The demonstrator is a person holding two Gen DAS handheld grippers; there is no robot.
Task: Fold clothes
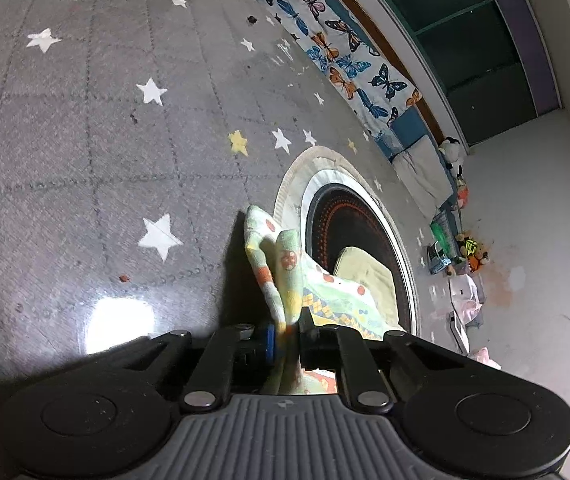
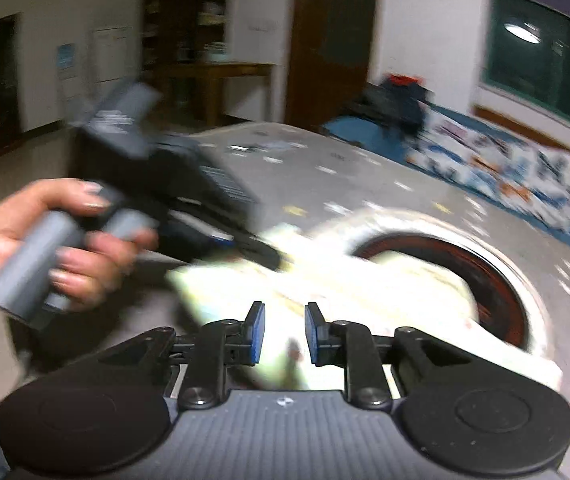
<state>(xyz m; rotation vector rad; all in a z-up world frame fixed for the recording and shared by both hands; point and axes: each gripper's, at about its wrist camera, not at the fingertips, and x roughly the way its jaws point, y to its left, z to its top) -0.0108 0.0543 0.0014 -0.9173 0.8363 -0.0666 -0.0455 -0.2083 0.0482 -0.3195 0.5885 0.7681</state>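
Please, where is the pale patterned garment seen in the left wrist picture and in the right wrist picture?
Left wrist view: the patterned garment is at lower centre, bunched and pinched by the left gripper, lying partly on the round rug.
Right wrist view: it is at lower centre, blurred, just beyond the open right gripper.
Shared landmark: the round rug with its dark middle, right of the garment in both views.

You're in a home: star-patterned play mat [image 1: 125,128], with butterfly bedding [image 1: 349,60] and stuffed toys [image 1: 471,248] along its edge.
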